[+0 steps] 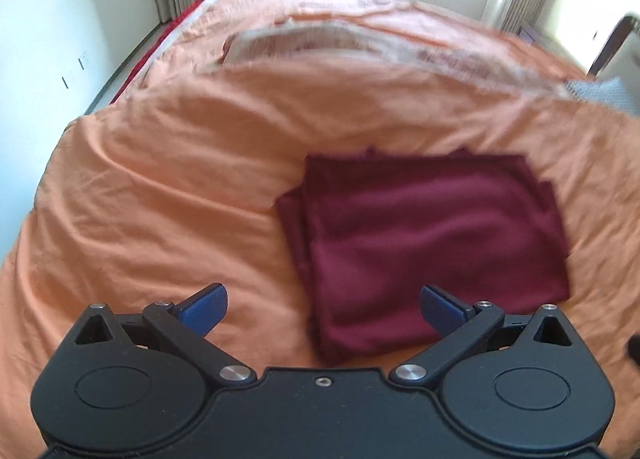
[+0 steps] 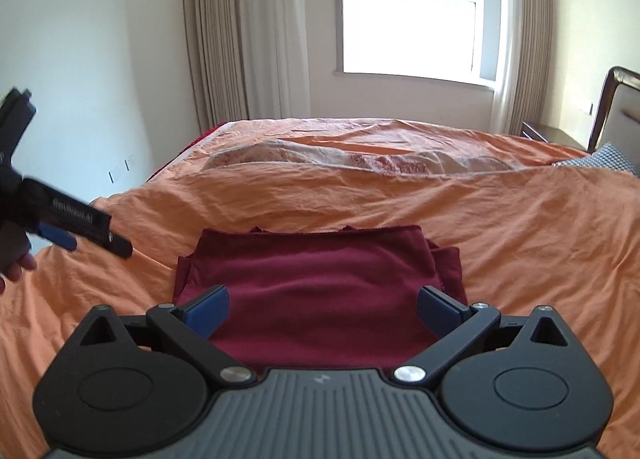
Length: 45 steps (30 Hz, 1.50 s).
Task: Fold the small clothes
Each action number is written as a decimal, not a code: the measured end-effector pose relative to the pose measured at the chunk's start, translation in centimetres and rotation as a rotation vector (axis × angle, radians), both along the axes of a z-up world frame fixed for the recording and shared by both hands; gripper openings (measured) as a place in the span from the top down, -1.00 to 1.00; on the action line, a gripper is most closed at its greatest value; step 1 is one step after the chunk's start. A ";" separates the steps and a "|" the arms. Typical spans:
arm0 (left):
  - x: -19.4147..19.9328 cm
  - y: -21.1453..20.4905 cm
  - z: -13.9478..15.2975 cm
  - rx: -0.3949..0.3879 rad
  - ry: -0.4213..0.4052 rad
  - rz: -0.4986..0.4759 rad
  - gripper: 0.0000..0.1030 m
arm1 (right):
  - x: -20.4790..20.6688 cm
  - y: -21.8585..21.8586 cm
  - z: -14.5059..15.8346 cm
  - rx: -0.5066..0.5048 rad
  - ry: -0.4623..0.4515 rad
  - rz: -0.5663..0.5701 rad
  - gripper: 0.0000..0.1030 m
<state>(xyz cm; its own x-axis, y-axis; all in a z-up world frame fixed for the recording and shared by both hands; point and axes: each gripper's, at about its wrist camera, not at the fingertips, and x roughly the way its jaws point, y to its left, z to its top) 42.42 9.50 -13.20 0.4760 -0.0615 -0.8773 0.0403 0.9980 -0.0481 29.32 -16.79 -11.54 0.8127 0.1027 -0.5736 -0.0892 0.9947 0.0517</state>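
Observation:
A dark red garment (image 1: 424, 243) lies folded into a flat rectangle on the orange bed cover (image 1: 168, 187), with layered edges showing at its left side. My left gripper (image 1: 323, 313) is open above its near left corner, holding nothing. In the right wrist view the same folded garment (image 2: 320, 283) lies straight ahead, and my right gripper (image 2: 323, 313) is open over its near edge, empty. The left gripper (image 2: 60, 225) also shows at the left edge of that view, held by a hand (image 2: 16, 263), off to the left of the garment.
The bed cover (image 2: 500, 227) is wrinkled, with a pale patterned sheet (image 2: 360, 159) exposed further back. A wall and curtains (image 2: 248, 31) with a window (image 2: 412, 7) stand behind the bed. A wooden headboard (image 2: 612, 103) and a chequered pillow (image 2: 612, 159) are at the right.

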 end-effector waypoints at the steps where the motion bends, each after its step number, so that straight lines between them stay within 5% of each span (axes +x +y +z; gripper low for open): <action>1: 0.2 0.0 -0.8 0.004 0.003 -0.011 -0.99 | 0.3 0.2 -0.6 -0.003 0.002 -0.004 -0.99; 9: 0.5 0.9 -3.6 -0.032 0.042 -0.065 -0.99 | 1.7 1.8 -3.4 -0.021 0.025 -0.027 -0.99; 24: -2.7 3.7 -1.5 -0.254 -0.055 -0.031 -0.99 | 1.1 1.1 -3.8 -0.091 0.046 -0.090 -0.99; 30: -2.5 4.7 -4.4 -0.371 -0.072 -0.027 -0.99 | 2.0 1.2 -5.5 -0.104 -0.008 -0.051 -0.99; 38: -2.4 4.4 -8.1 -0.365 -0.119 0.011 -0.99 | 15.3 3.1 -9.8 -0.239 -0.043 0.116 -0.99; 45: -1.2 5.8 -11.2 -0.466 -0.137 0.012 -0.99 | 27.6 4.2 -15.0 -0.273 0.020 0.059 -0.98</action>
